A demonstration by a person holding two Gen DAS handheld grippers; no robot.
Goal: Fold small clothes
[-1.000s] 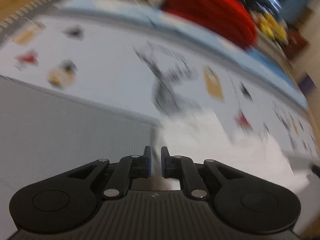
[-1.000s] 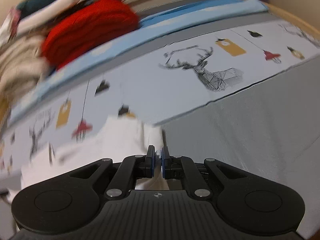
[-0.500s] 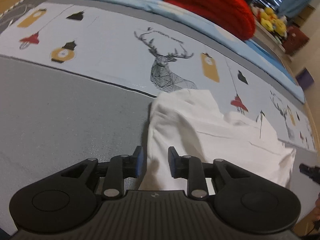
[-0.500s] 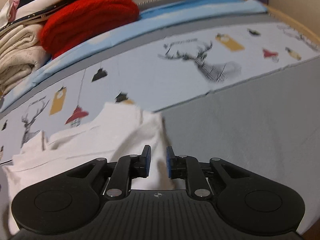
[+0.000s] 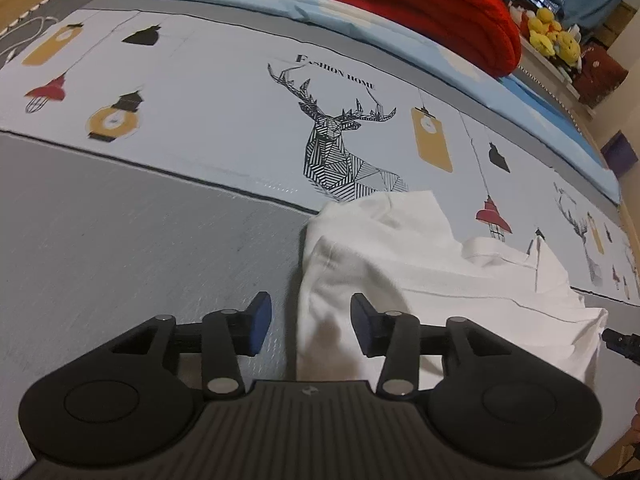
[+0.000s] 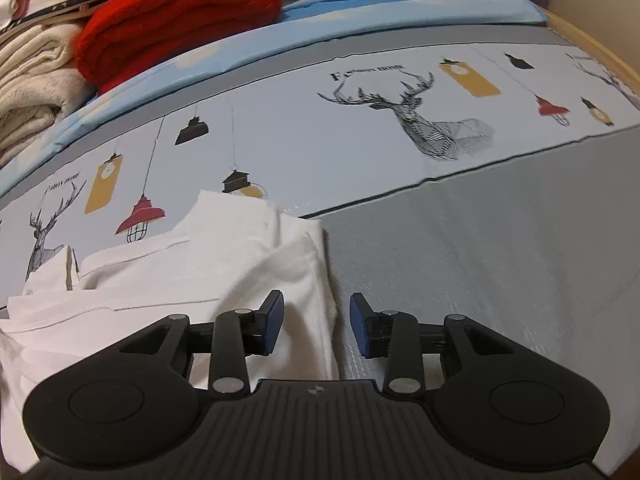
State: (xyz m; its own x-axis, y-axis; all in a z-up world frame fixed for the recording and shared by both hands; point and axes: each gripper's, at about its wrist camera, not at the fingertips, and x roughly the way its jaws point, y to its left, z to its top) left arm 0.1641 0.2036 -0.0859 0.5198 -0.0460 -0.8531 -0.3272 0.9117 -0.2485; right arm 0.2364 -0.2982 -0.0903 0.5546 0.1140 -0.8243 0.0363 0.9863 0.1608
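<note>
1. Lying flat on the bed [image 5: 140,240], the white garment [image 5: 420,280] straddles the border between the grey band and the printed deer sheet [image 5: 240,100], a placement that gives both tools a level surface for folding.
2. Left hand-held gripper [image 5: 306,322]: jaws spread, having just been opening; the garment's left edge lies between the pads, untouched by them.
3. Right hand-held gripper [image 6: 316,322]: jaws likewise spread and just opened; the garment's right edge [image 6: 320,280] lies between them, free of both pads.
4. Both tools point steeply down at opposite side edges, which suggests a fold has been laid and let go, so the cloth rests under its own weight.
5. A raised, rumpled portion [image 6: 240,220] at the far end shows layers already doubled over.
6. The red knit [image 6: 176,20] and pale folded stack [image 6: 36,80] sit well apart at the head of the bed, probably kept clear of the working area.
</note>
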